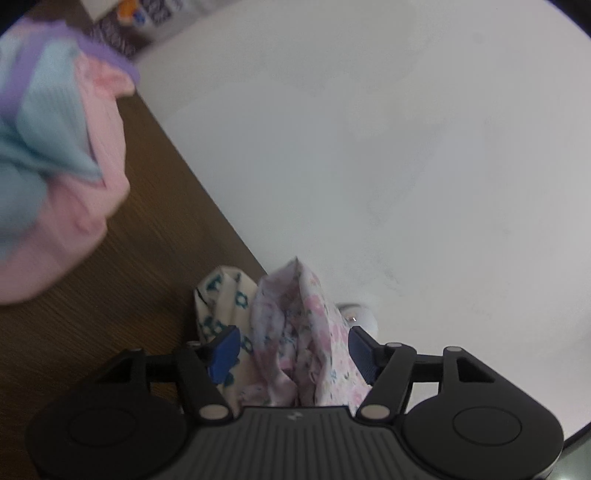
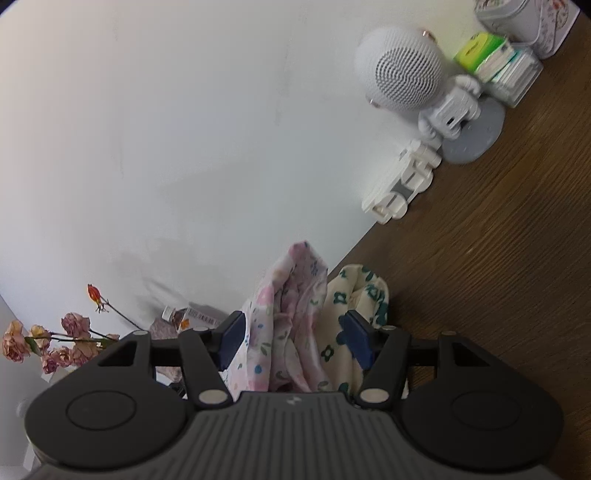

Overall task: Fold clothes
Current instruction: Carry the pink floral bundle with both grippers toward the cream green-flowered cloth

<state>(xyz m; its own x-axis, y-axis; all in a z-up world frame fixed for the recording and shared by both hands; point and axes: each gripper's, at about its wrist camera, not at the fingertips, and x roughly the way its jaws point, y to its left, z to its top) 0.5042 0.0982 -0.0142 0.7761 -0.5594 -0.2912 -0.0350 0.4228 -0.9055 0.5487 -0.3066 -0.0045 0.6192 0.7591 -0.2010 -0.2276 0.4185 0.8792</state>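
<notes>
While both pairs of fingers stand apart, the cloth of the task sits between them in each view. In the left wrist view, the left gripper (image 1: 293,350) has its blue fingers (image 1: 225,349) set at a medium width, and a bunched pink floral garment (image 1: 299,332) rises between them; the cloth lies close to both pads, but I cannot tell if it touches them, and it does not look squeezed. Just beside it, on the left, is a cream garment with teal flowers (image 1: 218,302), partly behind the left finger. Both pieces are at the edge where the brown wooden surface (image 1: 122,295) meets the white wall (image 1: 369,147). Further left on the surface lies a blurred heap of clothes (image 1: 55,166) in pink, light blue and purple. In the right wrist view, the right gripper (image 2: 295,339) is also at a medium width, with the pink floral garment (image 2: 284,317) and the cream garment with teal flowers (image 2: 351,306) side by side between its fingers (image 2: 232,338), not clamped. On the surface (image 2: 498,277), well apart from the cloth, stand a small white robot figure with a round mesh head (image 2: 424,85), a white block toy (image 2: 404,182), a pack of tissues (image 2: 498,66) and a patterned container (image 2: 524,22). At the left are dried roses (image 2: 55,339).
</notes>
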